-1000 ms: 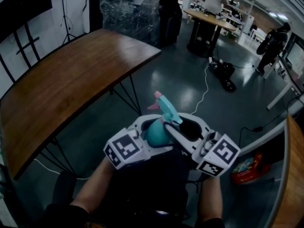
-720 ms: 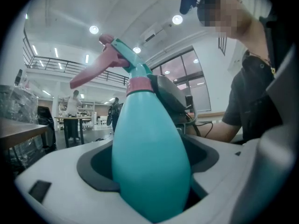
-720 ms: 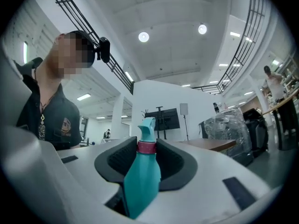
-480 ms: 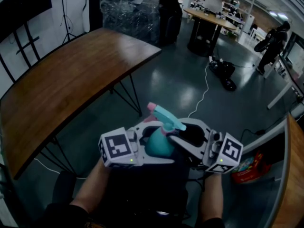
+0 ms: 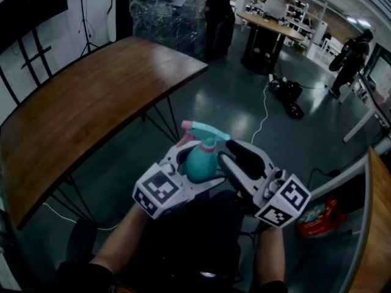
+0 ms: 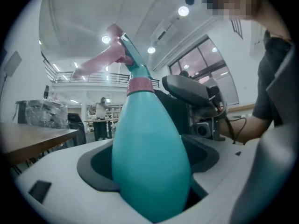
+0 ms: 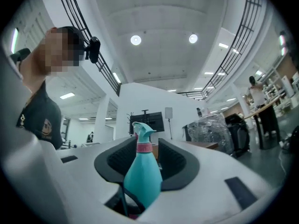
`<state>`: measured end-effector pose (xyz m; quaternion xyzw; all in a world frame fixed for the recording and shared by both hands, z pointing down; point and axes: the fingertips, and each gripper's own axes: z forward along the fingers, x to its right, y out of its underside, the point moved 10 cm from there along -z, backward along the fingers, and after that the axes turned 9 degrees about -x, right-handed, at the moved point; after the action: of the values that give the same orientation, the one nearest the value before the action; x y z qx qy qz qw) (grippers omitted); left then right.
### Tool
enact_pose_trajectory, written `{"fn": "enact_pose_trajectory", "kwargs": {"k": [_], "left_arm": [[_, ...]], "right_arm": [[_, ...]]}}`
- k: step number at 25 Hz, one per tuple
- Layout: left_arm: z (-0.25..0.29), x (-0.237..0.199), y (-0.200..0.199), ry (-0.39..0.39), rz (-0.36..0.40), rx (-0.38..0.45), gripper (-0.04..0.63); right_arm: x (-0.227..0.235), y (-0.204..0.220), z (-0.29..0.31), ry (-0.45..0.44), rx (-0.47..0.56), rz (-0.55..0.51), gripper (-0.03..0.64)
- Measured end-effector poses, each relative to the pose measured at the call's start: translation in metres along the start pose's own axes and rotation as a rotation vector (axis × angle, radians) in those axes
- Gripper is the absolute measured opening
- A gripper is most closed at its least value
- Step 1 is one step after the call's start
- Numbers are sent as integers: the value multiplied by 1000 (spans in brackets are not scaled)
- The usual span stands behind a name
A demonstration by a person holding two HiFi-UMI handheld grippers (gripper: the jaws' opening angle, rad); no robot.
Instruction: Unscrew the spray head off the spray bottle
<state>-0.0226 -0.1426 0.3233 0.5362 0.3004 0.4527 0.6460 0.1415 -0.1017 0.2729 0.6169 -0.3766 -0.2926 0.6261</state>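
Note:
A teal spray bottle (image 5: 200, 162) with a pink collar stands upright in my left gripper (image 5: 197, 165), which is shut on its body. Its teal spray head (image 5: 206, 131) with a pink trigger sticks up above the jaws. In the left gripper view the bottle (image 6: 148, 157) fills the gap of the left gripper (image 6: 149, 171), the spray head (image 6: 122, 50) high above. My right gripper (image 5: 231, 159) sits just right of the bottle; its jaws have just been opening. In the right gripper view the bottle (image 7: 142, 178) stands in the gap of the right gripper (image 7: 147, 160), the pads clear of the collar (image 7: 144, 148).
A long wooden table (image 5: 91, 102) runs along the left, and another wooden edge (image 5: 376, 224) lies at far right. A plastic-wrapped stack (image 5: 168, 8) stands beyond. A white cable (image 5: 264, 115) trails over the grey floor; a red bag (image 5: 317, 217) sits at right.
The right gripper, which was wrapped round the spray head, has drawn back to the right. The left gripper has carried the bottle slightly up the picture, and the head now points another way.

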Motion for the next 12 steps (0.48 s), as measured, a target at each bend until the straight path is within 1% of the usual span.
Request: {"fn": "enact_pose_trajectory", "kwargs": {"k": [1,5,10,12], "left_arm": [[1,-1,1,-24,-2,-11,422],[5,0,2,-57,-11,-31,423],[10,3,4,-111,0,-72,423],[12,4,5,-119,9,-86,422]], "right_arm": [[-1,-1,3,40,-10,0,141],[-13,-3,16,151,-72,-47,141],[-20,0,27,253,-114,-72,141],[-21,2,29,277,-130,-77,141]]}}
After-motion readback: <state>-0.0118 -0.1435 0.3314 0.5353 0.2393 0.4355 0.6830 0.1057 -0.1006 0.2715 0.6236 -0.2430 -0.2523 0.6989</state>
